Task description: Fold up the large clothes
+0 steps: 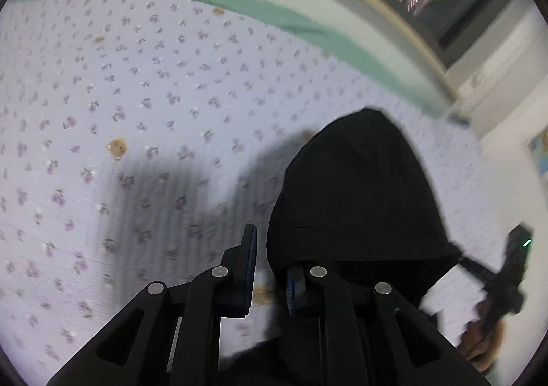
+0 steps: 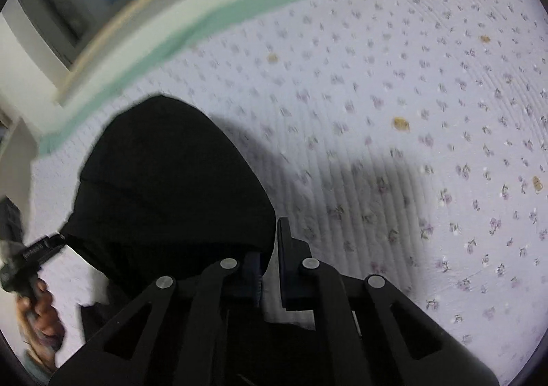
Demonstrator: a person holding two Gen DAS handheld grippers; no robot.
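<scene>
Two hand-held grippers hang over a bed covered by a pale lilac floral quilt [image 1: 144, 84], and a black garment [image 1: 356, 194] is draped between them, lifted clear of the bedding and casting a soft shadow on it. In the left wrist view the left gripper [image 1: 272, 269] has its jaws parted by a clear gap, with the quilt showing between them; the garment falls over the right-hand finger [image 1: 294, 286] and hides its tip, so I cannot tell whether any cloth is actually caught. At the lower right of the same view, the right gripper [image 1: 510, 269] is seen in a person's hand, blurred, with black cloth running to it. In the right wrist view the right gripper [image 2: 269, 269] shows a narrow gap between its blue pads; the black garment [image 2: 171, 187] drapes over the left-hand finger, and whether the pads pinch it is not clear. A green sheet edge [image 2: 178, 39] runs along the far side of the quilt [image 2: 394, 84], beside a pale wooden bed frame [image 2: 137, 14]
</scene>
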